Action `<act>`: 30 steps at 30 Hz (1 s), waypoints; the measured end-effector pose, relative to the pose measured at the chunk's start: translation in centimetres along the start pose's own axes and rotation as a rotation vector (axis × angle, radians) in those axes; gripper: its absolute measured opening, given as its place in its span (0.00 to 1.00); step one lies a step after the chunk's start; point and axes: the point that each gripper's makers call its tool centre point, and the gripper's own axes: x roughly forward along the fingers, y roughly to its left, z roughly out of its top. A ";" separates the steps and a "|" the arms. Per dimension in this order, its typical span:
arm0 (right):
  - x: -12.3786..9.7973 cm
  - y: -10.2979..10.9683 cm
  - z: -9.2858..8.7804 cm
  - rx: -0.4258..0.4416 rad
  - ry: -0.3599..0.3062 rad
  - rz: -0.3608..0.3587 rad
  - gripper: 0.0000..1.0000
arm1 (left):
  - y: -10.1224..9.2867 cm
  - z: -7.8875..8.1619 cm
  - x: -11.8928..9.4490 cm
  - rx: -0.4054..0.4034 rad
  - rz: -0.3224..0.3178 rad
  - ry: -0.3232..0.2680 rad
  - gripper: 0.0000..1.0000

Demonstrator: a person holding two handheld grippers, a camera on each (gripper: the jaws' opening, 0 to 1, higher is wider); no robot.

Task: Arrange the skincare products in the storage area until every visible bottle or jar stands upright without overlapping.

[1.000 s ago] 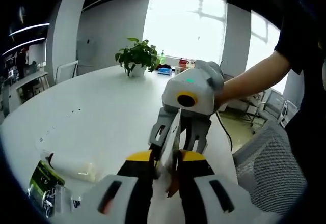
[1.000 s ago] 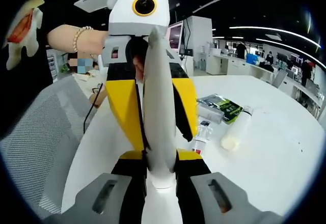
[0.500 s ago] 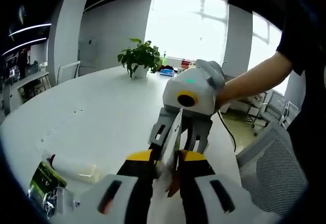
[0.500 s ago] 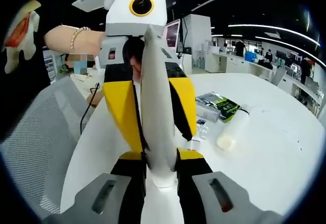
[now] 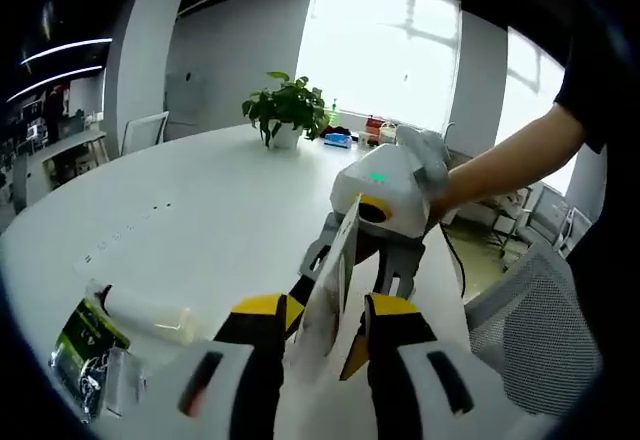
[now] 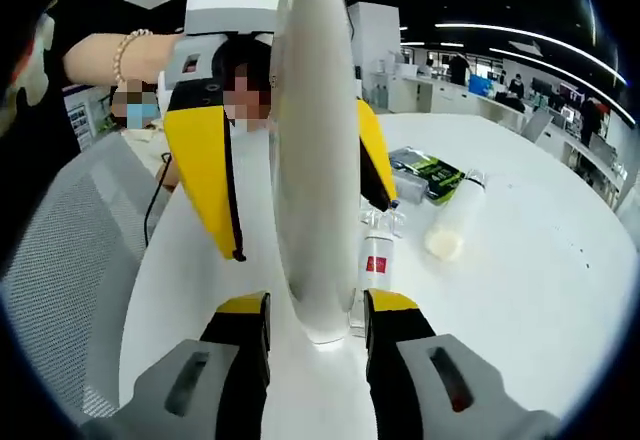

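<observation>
Skincare products are what is being tidied on this white table [image 5: 200, 210], and the biggest of them, a white tube [image 6: 315, 160], is up in the air between both grippers, well above the tabletop. The right gripper [image 6: 318, 310] has its jaws set about the tube's width apart, with the fat end seated snugly between them, so it seems to carry the weight. The left gripper [image 5: 325, 310] looks slack: its yellow jaws stand wider than the tube, with a gap on one side. With one firm hold, I think the tube could pivot or slip and drop onto the things below. The lying bottle [image 6: 450, 228] rests on its side near the green packet [image 6: 428, 173] and could roll if struck. The small clear bottle [image 6: 375, 260] stands upright just beside the right jaw, and a careless swing would likely topple it.
</observation>
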 end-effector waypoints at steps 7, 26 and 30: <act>-0.4 0.2 -0.1 0.016 0.000 -0.037 0.45 | -0.1 -0.4 -1.2 -0.036 0.049 -0.012 0.35; -2.4 3.2 1.0 0.074 -0.034 -0.128 0.71 | -0.1 -1.7 -6.8 -0.104 0.202 -0.074 0.55; -2.7 3.9 0.8 0.085 -0.032 -0.141 0.77 | -0.3 -2.4 -8.0 -0.128 0.226 -0.086 0.57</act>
